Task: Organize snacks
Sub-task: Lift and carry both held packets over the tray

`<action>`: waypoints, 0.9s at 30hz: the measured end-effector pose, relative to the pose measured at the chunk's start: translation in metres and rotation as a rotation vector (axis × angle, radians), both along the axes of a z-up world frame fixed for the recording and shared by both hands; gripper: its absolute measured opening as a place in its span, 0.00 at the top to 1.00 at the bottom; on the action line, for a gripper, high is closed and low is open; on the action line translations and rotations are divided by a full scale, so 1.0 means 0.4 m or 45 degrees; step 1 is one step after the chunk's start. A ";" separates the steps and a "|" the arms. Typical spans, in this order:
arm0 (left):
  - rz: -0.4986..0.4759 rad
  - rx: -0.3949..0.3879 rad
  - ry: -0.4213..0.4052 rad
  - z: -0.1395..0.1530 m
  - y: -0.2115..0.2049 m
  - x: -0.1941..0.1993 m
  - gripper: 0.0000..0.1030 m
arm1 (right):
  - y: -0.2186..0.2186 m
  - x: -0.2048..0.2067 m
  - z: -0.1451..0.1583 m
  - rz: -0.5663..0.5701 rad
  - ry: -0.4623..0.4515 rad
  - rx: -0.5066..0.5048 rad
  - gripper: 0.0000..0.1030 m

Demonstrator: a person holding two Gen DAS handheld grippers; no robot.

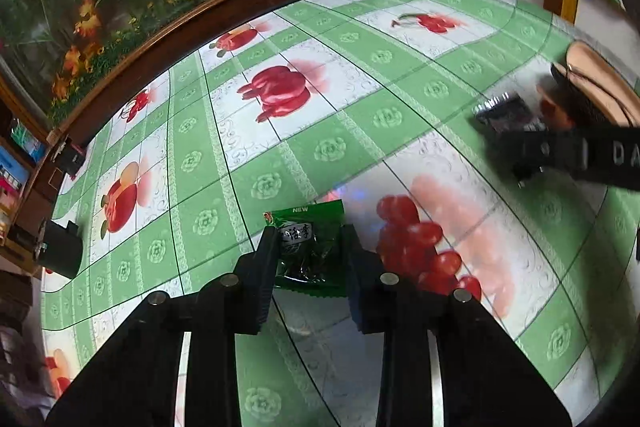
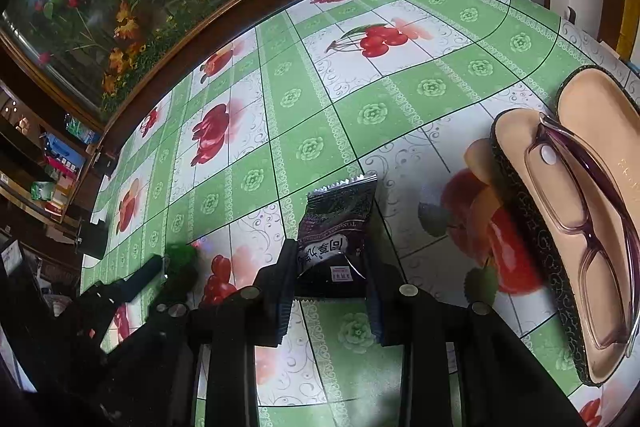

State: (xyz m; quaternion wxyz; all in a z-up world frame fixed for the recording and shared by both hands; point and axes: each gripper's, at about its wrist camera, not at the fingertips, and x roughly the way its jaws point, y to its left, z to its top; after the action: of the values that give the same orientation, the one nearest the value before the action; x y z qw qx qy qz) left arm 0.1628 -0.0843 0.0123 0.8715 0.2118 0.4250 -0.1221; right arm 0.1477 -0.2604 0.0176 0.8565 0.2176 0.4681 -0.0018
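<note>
On the green-and-white fruit-print tablecloth (image 1: pixel 360 99), each packet lies straight ahead of its own tool, long axis running away along the fingers. The left gripper (image 1: pixel 310 251) is clenched on the small green plastic snack packet (image 1: pixel 308 247), printed top pointing away. The right gripper (image 2: pixel 330 263) grips the dark purple foil snack packet (image 2: pixel 336 227), crimped end pointing away.

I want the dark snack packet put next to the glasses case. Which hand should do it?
The right gripper is better placed. It is already shut on the dark packet, and the open glasses case lies just beside it. The left gripper is busy with the green packet.
</note>
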 end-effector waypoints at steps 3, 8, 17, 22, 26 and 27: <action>0.019 -0.061 0.029 0.004 0.024 -0.009 0.74 | 0.003 -0.002 0.004 0.004 -0.011 -0.013 0.70; 0.068 -0.115 0.005 0.025 0.067 -0.063 0.74 | 0.006 -0.004 0.012 0.042 -0.027 0.049 0.70; 0.154 -0.197 -0.174 0.145 0.155 -0.248 0.74 | 0.143 -0.026 0.035 0.341 -0.061 0.165 0.70; 0.296 -0.234 -0.279 0.188 0.282 -0.388 0.74 | 0.253 -0.079 0.061 0.527 -0.114 0.136 0.70; 0.441 -0.267 -0.290 0.185 0.410 -0.484 0.74 | 0.347 -0.149 0.075 0.678 -0.167 0.095 0.70; 0.473 -0.263 -0.297 0.183 0.438 -0.507 0.74 | 0.365 -0.165 0.078 0.705 -0.181 0.091 0.70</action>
State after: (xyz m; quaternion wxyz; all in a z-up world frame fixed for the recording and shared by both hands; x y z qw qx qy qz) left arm -0.0400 0.0910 0.0854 0.9392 0.0525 0.3385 0.0228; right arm 0.0816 -0.1145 0.0487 0.8468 0.1110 0.4482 0.2640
